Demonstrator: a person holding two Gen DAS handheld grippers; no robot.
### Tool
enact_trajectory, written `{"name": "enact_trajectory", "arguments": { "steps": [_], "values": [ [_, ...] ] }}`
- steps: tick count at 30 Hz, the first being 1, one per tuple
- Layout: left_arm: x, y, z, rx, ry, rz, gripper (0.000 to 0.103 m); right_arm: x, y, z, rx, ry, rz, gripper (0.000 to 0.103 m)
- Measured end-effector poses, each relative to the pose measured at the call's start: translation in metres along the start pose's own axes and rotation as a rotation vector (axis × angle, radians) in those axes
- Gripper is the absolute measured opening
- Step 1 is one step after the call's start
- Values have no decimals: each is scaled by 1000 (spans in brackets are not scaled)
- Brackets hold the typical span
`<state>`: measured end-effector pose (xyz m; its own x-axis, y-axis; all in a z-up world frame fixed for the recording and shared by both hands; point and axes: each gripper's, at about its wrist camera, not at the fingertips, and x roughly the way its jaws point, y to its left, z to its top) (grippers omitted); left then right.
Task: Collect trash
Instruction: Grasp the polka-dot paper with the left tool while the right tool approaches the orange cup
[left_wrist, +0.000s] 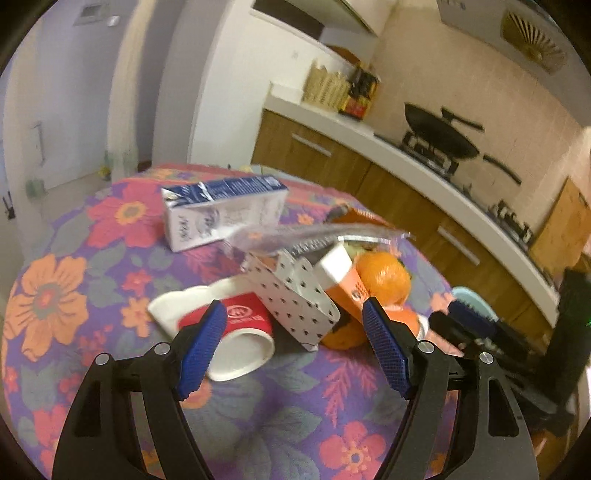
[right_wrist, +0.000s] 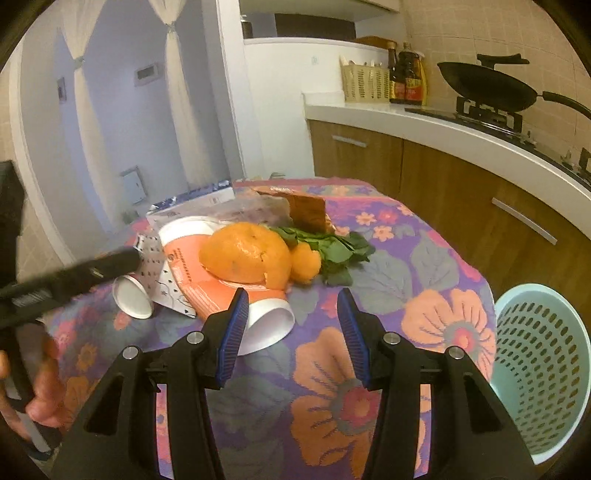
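Nothing is binned yet, I'd say: the trash pile (right_wrist: 236, 254) is all lying on the desk (right_wrist: 406, 258), and the basket (right_wrist: 543, 369) at its right edge is looking empty. Left hand-held gripper (left_wrist: 295, 317) and right hand-held gripper (right_wrist: 291, 302) are hovering spread, holding nothing.

Light-blue basket (right_wrist: 543, 373) cut off at right edge.

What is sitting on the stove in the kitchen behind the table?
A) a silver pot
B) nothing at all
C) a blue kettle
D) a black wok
D: a black wok with a long handle rests on the stove on the white counter, and the left wrist view shows the same dark pan there.
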<state>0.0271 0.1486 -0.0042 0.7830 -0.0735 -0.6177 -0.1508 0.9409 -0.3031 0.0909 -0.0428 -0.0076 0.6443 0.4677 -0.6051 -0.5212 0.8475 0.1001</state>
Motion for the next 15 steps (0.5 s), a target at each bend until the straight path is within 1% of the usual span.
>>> {"name": "enact_trajectory", "arguments": {
  "steps": [3,8,12,15],
  "values": [
    [8,-4,-2,21,0,25,74,4,-4,-1,8,22,-1,46],
    [14,-5,-2,31,5,55,72,4,-4,-3,2,23,13,46],
    [15,-6,-2,62,11,95,64,3,-1,-4,-13,19,14,46],
    [13,-4,-4,65,5,104,58,4,-2,-4,-12,23,17,47]
  ]
}}
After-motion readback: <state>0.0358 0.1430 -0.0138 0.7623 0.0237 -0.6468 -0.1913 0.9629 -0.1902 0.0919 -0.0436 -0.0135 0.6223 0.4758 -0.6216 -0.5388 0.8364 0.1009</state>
